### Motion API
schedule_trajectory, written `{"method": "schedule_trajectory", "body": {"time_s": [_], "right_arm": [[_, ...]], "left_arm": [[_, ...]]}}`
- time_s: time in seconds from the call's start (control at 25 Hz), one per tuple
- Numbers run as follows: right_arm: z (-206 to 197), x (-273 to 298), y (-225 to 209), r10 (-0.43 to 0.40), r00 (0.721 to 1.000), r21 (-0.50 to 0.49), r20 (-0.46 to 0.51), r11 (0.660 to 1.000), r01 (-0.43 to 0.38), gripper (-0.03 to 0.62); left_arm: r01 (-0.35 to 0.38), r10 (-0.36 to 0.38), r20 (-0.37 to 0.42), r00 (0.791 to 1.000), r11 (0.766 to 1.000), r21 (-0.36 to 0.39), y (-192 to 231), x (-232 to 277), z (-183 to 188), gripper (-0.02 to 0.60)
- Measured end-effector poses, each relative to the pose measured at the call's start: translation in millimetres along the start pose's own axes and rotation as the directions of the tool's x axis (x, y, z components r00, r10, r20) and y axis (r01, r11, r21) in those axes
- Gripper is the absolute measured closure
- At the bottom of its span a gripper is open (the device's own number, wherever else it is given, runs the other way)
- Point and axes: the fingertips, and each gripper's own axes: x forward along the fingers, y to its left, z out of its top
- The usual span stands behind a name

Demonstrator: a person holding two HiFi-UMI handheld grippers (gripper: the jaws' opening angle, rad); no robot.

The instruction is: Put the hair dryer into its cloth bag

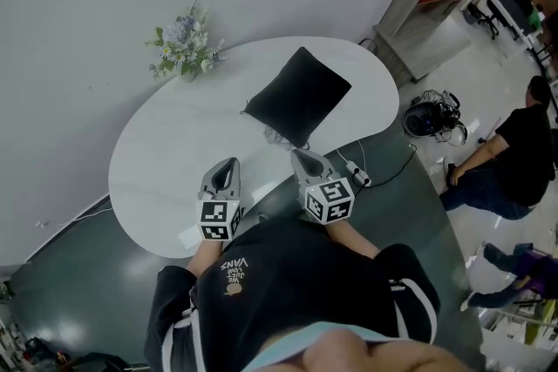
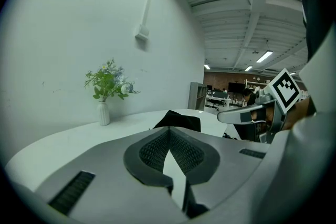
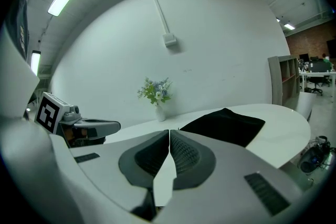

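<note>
The white table point(image 1: 157, 161) carries a black, square, plump bag point(image 1: 298, 96) toward its far right, with a grey bit point(image 1: 277, 137) showing at the bag's near corner. The left gripper point(image 1: 231, 162) and right gripper point(image 1: 299, 154) hover over the near edge, jaws pressed together, empty. Flowers point(image 1: 185, 43) stand far left. The shirt print point(image 1: 234, 264) reads "VANS".

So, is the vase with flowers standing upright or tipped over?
Upright: the vase stands on its base on the white table, with the flowers rising above it.
</note>
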Motion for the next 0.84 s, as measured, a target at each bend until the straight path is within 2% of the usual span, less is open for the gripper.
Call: {"method": "schedule_trajectory", "body": {"time_s": [0.28, 0.48, 0.84], "right_arm": [[-2.8, 2.8, 1.0, -0.005, 1.000, 0.004, -0.009, 1.000, 0.005, 0.549], [-2.8, 4.6, 2.7, -0.004, 1.000, 0.005, -0.009, 1.000, 0.004, 0.550], [-4.0, 9.4, 0.8, 0.000, 1.000, 0.012, -0.014, 1.000, 0.000, 0.551]], "left_arm": [[-0.002, 0.002, 0.003, 1.000, 0.999, -0.037, 3.2, -3.2, -5.2, 0.563], [-0.004, 0.005, 0.019, 1.000, 1.000, -0.027, 6.7, -3.2, -7.0, 0.563], [0.007, -0.007, -0.004, 1.000, 0.999, -0.043, 2.0, 1.5, -6.3, 0.563]]}}
